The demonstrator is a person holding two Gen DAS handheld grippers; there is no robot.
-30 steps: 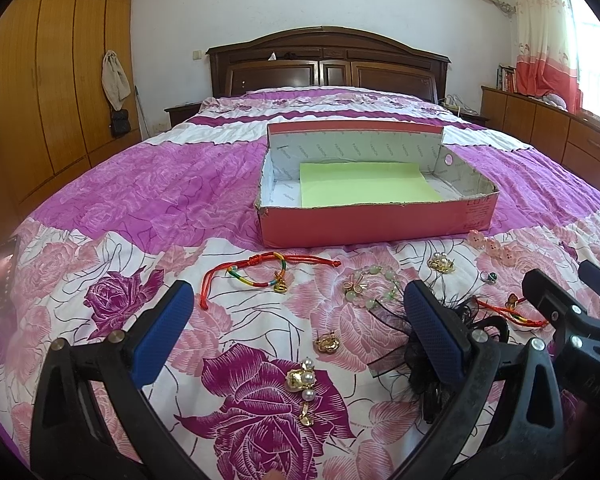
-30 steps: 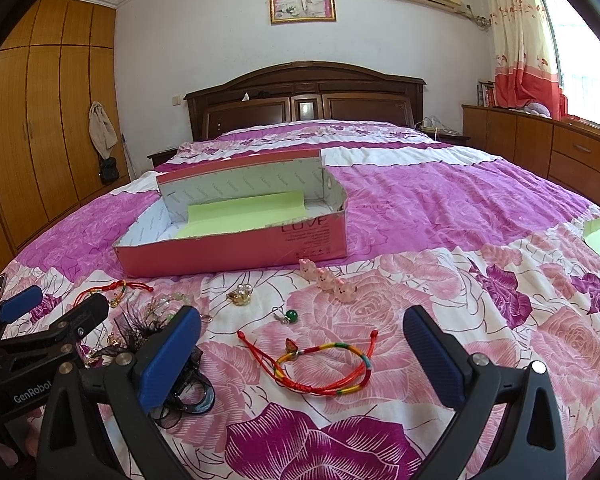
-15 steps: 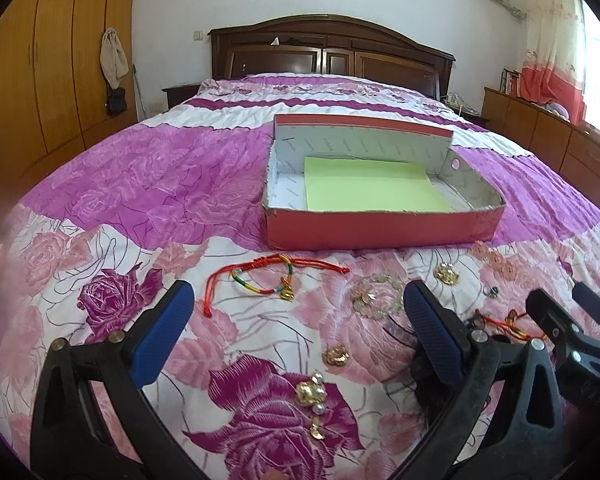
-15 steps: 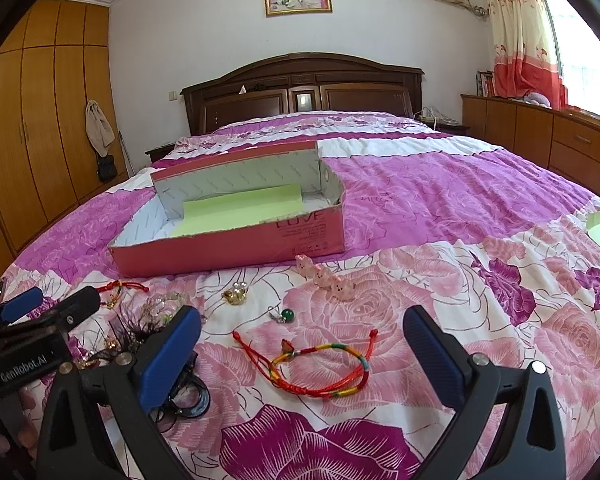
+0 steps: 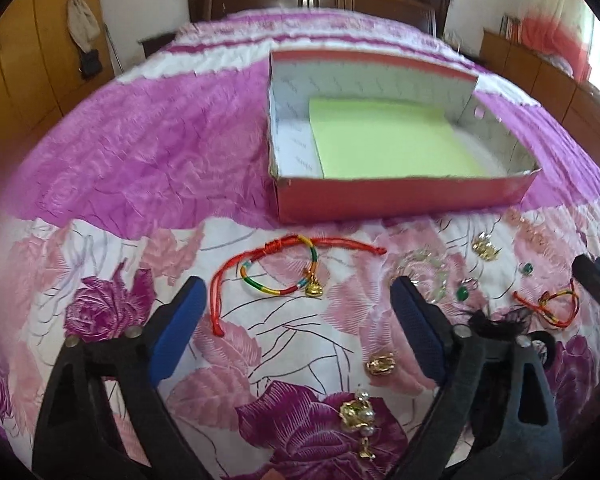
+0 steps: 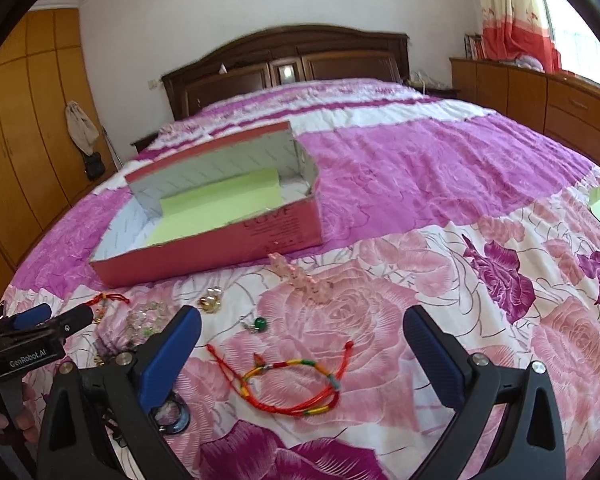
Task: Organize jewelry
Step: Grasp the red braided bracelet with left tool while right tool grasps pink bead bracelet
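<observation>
hovering over the flowered bedspread (image 5: 112,152), my left gripper (image 5: 296,312) has just been narrowing its jaws, though they are wide apart and grip nothing; a red corded bracelet (image 5: 288,268) lies just ahead between them. my right gripper (image 6: 302,344) gapes empty above a second red bracelet (image 6: 296,384). the pink box (image 5: 400,200) sits beyond.

both wrist cams sit low over the floral pink-and-purple bedspread (image 5: 148,152), tilted down, facing the dark wooden headboard (image 6: 292,60). left cam sits closer to the open red cardboard box with green paper liner (image 5: 380,200), head-on; right cam views it obliquely from the right. both share the box.
</observation>
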